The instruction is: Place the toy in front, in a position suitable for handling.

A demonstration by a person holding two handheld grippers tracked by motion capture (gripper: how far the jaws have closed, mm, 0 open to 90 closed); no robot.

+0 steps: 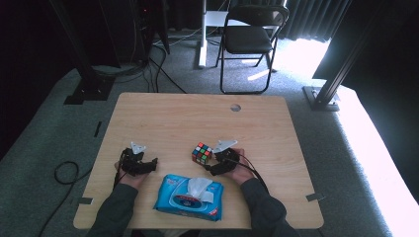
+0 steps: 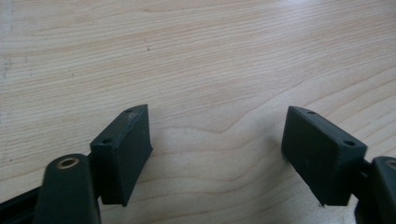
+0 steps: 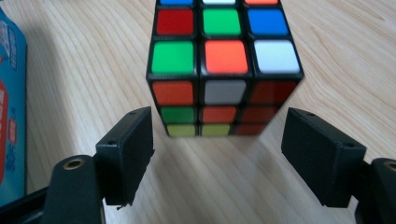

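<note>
Wet-wipe pack (image 1: 188, 197) — blue, soft-sided, one white tissue pulled up from its lid; lies at the near edge of the worktop (image 1: 197, 123), between the person's two forearms, its blue edge also showing at the left of the right gripper view.

Puzzle cube (image 3: 224, 70) — three-by-three, black-framed, stickers mixed: green, orange and white along the nearest top row, red, green and blue behind it; red, white and dark red on the face turned toward the jaws. Stands flat on the worktop just right of centre, beyond the wipe pack and apart from it. In the high view it sits just beside the right gripper's tip.

Right gripper (image 3: 217, 154) — held in the right hand (image 1: 242, 170), grey three-cornered plate on top, cable trailing back along the sleeve. Jaws spread wide, one on either side of the cube's near face but short of it; the pads press on nothing, and bare wood shows between them and the cube.

Left gripper (image 2: 217, 154) — held in the left hand (image 1: 129, 175) at the left of the worktop, well apart from the cube, level with the wipe pack's far edge. Jaws parted with plain wood grain between them — nothing held.

Worktop — pale wood, rounded corners, a small round hole (image 1: 235, 107) near its far edge.

Surroundings — grey carpet, a black folding chair (image 1: 249, 37) beyond the worktop, dark frame posts on both sides, loose cables on the floor.
</note>
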